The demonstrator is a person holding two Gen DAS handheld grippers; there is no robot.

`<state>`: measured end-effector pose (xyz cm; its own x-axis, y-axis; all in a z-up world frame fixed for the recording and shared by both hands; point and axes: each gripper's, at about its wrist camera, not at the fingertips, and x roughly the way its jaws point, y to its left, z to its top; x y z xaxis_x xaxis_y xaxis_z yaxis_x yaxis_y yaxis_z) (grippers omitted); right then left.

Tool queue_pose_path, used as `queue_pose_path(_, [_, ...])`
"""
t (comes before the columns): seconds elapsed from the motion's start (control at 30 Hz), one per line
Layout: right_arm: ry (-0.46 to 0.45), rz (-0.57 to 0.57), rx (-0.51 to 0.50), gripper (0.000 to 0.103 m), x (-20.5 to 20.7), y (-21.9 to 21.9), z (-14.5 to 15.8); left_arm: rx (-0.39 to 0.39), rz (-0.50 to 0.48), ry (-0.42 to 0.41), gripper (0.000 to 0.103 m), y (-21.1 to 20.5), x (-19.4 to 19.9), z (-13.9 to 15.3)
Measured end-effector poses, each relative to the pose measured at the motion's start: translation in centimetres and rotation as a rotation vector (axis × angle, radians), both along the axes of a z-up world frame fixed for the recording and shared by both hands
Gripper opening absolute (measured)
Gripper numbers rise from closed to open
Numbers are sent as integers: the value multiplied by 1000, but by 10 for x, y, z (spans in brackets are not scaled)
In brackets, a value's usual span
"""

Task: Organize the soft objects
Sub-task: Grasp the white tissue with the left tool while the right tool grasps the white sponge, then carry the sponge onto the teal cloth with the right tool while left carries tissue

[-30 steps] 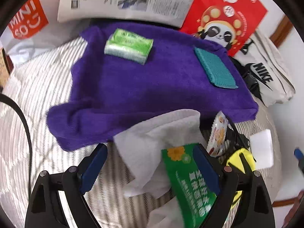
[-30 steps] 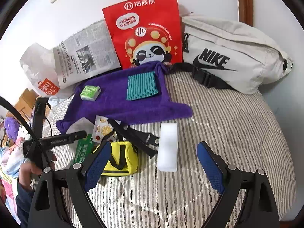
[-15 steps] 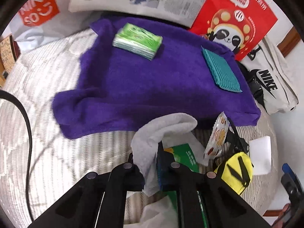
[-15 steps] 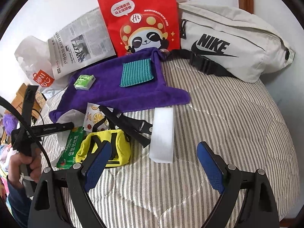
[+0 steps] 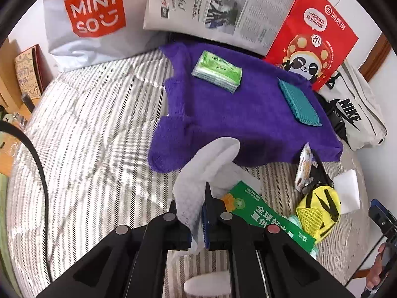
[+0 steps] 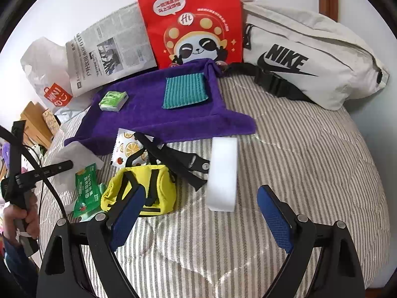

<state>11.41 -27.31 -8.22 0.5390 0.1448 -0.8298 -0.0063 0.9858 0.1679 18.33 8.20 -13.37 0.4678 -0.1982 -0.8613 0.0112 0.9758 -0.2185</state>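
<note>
In the left wrist view, the left tool (image 5: 202,219) is clamped tight on a white wipe (image 5: 206,164), whose loose end flops toward the purple towel (image 5: 248,116) on the striped bed (image 5: 86,136). The wipe drapes just beside the green packet (image 5: 268,216); a pull could tear the thin sheet or drag the packet along.

In the right wrist view, the right tool (image 6: 198,213) gapes wide with nothing in it, above the bed between the yellow pouch (image 6: 146,186) and the white sponge (image 6: 223,173). Lowered carelessly, it might snag the pouch's black strap (image 6: 173,159).
</note>
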Motion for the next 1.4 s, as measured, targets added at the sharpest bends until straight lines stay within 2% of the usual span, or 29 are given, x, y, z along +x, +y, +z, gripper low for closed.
queue_pose_path(0.03, [4, 7, -6, 91, 0, 2, -1, -9, -10, -2, 11, -2, 2, -2])
queue_pose_path(0.13, [9, 25, -30, 91, -1, 8, -4, -40, -38, 1, 38, -12, 9, -8])
queue_pose_path(0.17, [14, 26, -35, 91, -1, 9, -5, -27, -38, -3, 41, -15, 11, -9])
queue_pose_path(0.27, [21, 21, -48, 91, -2, 7, -7, 27, -34, -27, 38, -23, 15, -11])
queue_pose_path(0.3, [19, 19, -50, 91, -3, 5, -7, 31, -33, -24, 31, -24, 16, -13])
queue_pose_path(0.33, [19, 13, -52, 91, -4, 3, -7, 25, -27, -13, 12, -22, 16, -15])
queue_pose_path(0.37, [18, 4, -55, 91, -4, 0, -7, 9, -24, -9, 8, -20, 16, -17])
queue_pose_path(0.43, [10, -12, -53, 91, -5, -6, -6, -21, -26, -19, 8, -15, 12, -16])
queue_pose_path(0.57, [21, -57, -36, 91, 0, -19, -10, -10, -22, -45, 8, -5, -1, -8])
queue_pose_path(0.73, [49, -100, -46, 91, 12, -26, -24, 134, 9, -52, 8, 5, -16, -3])
queue_pose_path(0.83, [75, -125, -46, 90, 24, -26, -39, 142, 15, -33, 8, 8, -17, -12])
queue_pose_path(0.93, [88, -126, -59, 80, 34, -22, -51, 142, 17, -41, 8, 8, -19, -14])
queue_pose_path(1.0, [93, -110, -69, 54, 37, -19, -55, 144, 12, -39, 8, 8, -18, -15])
queue_pose_path(1.1, [91, -83, -32, 30, 37, -17, -57, 134, 15, -41, 8, 8, -18, -15])
queue_pose_path(1.23, [56, -82, -41, 29, 33, -15, -45, 61, 24, -46, 8, 16, -19, -14])
queue_pose_path(1.4, [0, -51, -72, 29, 29, -9, -21, 34, 17, -62, 8, 20, -24, -4])
